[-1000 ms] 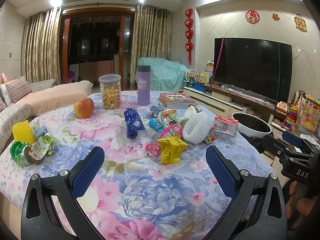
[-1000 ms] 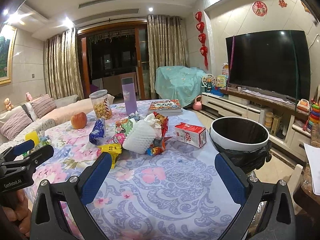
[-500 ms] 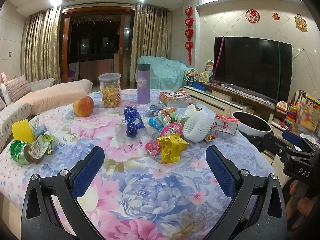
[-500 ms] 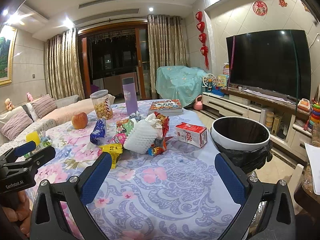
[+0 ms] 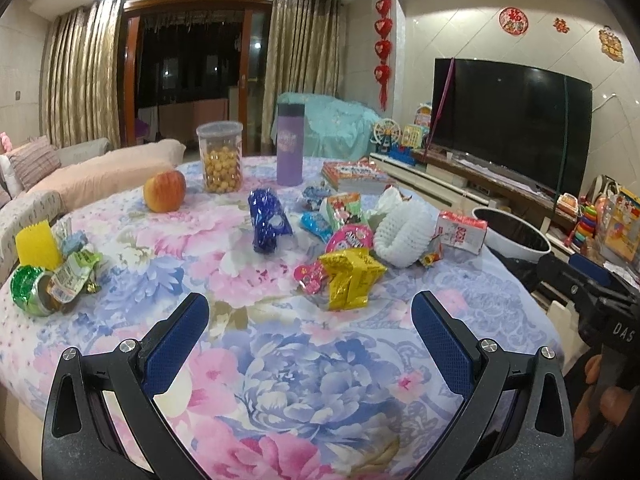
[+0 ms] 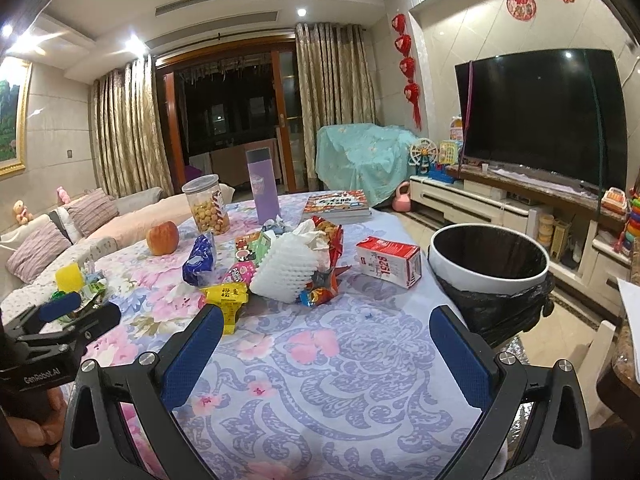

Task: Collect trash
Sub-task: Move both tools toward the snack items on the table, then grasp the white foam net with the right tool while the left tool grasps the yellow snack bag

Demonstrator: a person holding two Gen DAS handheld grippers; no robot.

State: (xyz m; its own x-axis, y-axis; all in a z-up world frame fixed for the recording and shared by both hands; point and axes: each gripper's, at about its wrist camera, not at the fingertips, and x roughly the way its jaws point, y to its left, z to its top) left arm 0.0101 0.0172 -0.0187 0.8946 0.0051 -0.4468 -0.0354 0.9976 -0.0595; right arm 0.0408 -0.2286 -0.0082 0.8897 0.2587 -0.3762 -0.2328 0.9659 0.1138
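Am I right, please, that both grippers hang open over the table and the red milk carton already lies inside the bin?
Not quite: the red milk carton lies on the table beside the bin, as the right wrist view shows. Both grippers, left and right, are open.

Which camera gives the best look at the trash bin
The right wrist view: the trash bin shows its whole white rim, dark inside and black liner beside the table. The left wrist view catches only part of its rim at the table's far edge.
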